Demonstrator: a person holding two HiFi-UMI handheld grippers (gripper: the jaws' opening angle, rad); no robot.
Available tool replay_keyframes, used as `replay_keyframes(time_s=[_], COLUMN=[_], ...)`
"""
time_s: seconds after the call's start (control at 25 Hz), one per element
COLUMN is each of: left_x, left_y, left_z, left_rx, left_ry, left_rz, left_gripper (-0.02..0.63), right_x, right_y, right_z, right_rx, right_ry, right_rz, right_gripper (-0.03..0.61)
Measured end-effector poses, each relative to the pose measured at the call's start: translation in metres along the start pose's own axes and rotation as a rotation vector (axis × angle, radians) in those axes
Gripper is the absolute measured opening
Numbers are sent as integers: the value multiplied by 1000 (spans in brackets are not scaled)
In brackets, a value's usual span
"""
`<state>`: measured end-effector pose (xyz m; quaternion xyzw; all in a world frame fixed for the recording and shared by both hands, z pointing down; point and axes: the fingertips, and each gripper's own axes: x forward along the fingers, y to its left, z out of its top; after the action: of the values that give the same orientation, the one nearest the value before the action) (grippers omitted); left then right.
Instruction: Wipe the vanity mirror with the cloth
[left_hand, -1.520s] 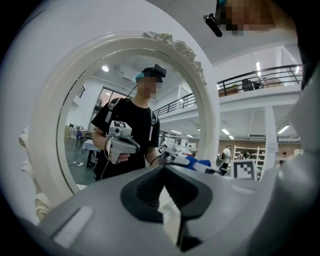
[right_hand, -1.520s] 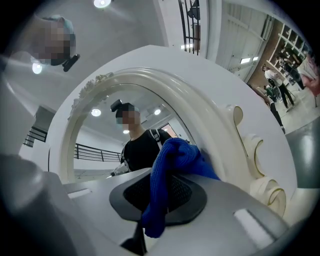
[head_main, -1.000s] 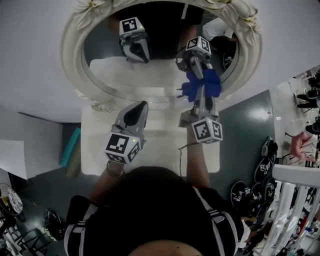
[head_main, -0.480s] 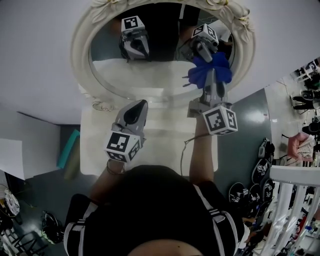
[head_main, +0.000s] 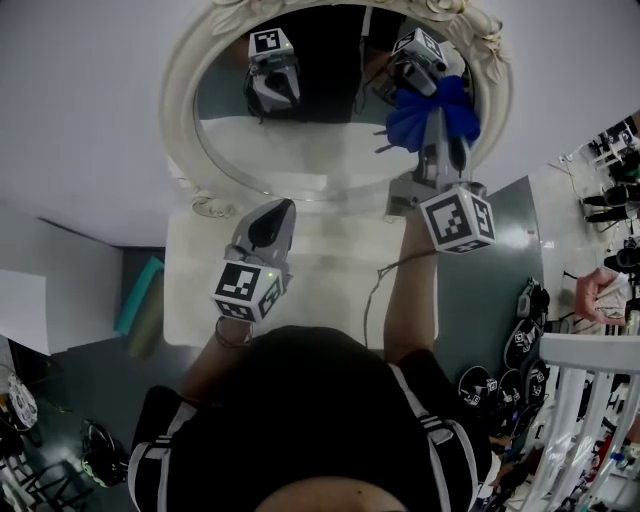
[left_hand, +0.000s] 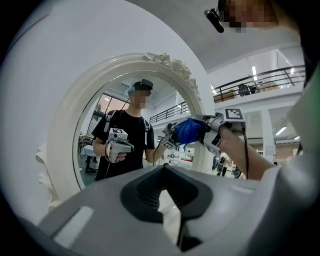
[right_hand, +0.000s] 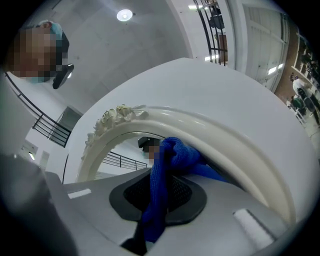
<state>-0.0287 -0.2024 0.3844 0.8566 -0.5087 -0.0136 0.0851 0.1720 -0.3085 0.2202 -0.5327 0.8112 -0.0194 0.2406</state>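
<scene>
I've got the R gripper (head_main: 441, 135) up at the vanity mirror (head_main: 184, 95), w/ the blue cloth (head_main: 430, 112) bunched at its tip and pressed to the glass close to the right-hand rim; the reflection meets it just above. The L gripper (head_main: 281, 208) hangs lower, over the white tabletop (head_main: 320, 285) just below the mirror's bottom rim, jaws together w/ nothing in them, clear of the glass. Its reflection shows upper left in the mirror.
</scene>
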Motion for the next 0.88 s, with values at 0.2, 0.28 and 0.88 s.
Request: replay_keyframes(time_s=[0.2,0.28,0.88], left_x=[-3,-6,-23], left_y=[-2,-2,14], left_z=[-8,-10,-16], left_rx=[1,-1,-16], left_ry=[3,6,9], left_rz=[-2,-3,38], left_gripper=[11,11,9], right_x=[10,14,52], right_y=[16,25,94], right_z=[14,17,43], right_rx=[-40,-58,-149], right_ry=[3,8,-2], right_rz=[40,51,160], right_gripper=[38,38,38])
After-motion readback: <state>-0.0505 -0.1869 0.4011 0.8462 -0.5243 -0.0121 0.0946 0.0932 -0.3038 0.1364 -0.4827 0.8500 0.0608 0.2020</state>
